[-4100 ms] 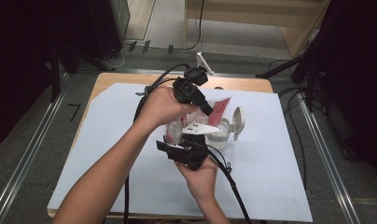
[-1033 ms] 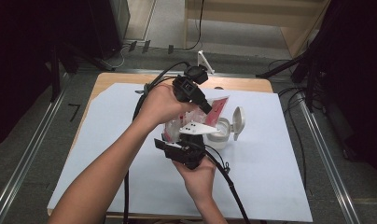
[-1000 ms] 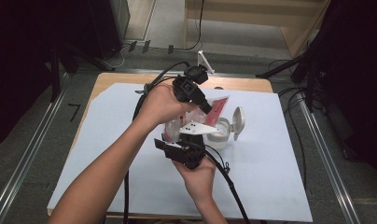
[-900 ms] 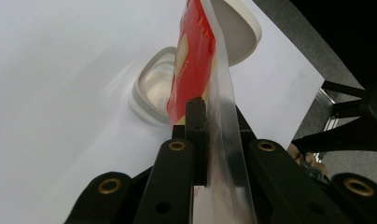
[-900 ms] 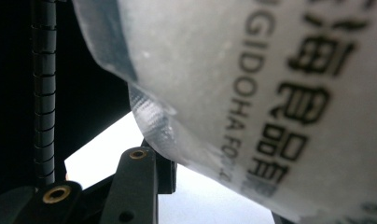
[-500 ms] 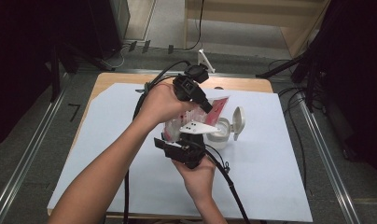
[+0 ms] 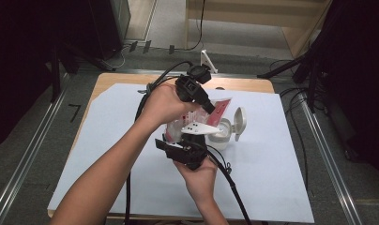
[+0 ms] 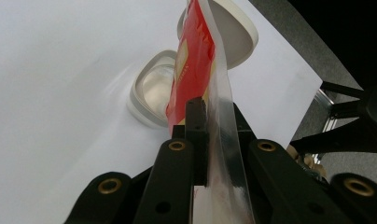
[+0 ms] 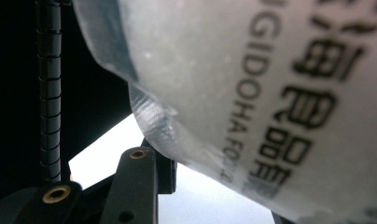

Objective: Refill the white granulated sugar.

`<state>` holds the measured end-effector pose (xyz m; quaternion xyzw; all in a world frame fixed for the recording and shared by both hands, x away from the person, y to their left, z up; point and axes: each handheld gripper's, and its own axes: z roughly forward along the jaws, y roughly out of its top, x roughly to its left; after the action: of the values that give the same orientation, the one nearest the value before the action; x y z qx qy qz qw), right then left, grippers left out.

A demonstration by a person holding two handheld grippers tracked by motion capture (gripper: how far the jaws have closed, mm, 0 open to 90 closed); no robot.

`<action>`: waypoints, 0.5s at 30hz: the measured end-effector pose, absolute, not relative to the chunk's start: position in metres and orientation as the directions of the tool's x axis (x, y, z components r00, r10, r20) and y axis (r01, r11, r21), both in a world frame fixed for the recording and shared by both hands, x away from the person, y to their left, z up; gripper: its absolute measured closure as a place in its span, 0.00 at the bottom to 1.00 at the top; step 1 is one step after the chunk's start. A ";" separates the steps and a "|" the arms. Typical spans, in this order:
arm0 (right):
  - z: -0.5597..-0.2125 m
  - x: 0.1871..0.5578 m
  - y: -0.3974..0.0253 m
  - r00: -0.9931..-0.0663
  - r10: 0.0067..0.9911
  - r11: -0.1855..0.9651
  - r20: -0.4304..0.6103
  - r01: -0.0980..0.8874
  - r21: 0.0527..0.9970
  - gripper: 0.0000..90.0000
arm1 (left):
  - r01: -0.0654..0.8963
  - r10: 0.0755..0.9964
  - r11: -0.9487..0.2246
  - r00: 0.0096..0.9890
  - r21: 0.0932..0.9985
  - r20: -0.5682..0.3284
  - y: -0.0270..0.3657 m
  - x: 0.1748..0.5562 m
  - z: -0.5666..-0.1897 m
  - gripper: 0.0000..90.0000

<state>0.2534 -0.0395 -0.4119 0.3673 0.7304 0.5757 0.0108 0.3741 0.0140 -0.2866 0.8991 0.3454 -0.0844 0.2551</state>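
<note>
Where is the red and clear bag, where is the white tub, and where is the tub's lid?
bag (image 8: 194,56), left gripper view, on its red printed part.
white tub (image 8: 151,88), left gripper view, on its open inside.
lid (image 7: 239,120), high view, on its flipped-up face.

1. A person's left hand (image 7: 162,104) holds the left gripper (image 7: 207,108) above a white-covered table (image 7: 108,140), its black body angled down toward a red-and-clear packet (image 7: 220,108).
2. The right hand (image 7: 199,174) raises the right gripper (image 7: 193,138) from below — its grey plate sits just under the packet.
3. Just beside the packet stands a small white container (image 7: 221,136), its hinged lid (image 7: 239,123) open and upright.
4. Black cables (image 7: 227,180) trail off both grippers — one toward the near edge, one toward the far side.
</note>
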 end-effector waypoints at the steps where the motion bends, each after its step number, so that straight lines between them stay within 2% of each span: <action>1: -0.412 0.253 -0.040 -0.730 0.549 0.067 0.408 0.525 0.849 0.71 | 0.665 0.578 -0.631 0.747 0.400 -0.329 0.014 0.374 -0.287 0.94; 15: -0.409 0.251 -0.041 -0.734 0.559 0.076 0.386 0.509 0.857 0.71 | 0.668 0.575 -0.628 0.744 0.399 -0.341 0.013 0.377 -0.286 0.94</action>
<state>0.2510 -0.0410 -0.4095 0.3643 0.7332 0.5738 0.0219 0.3770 0.0133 -0.2860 0.8976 0.3461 -0.0908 0.2574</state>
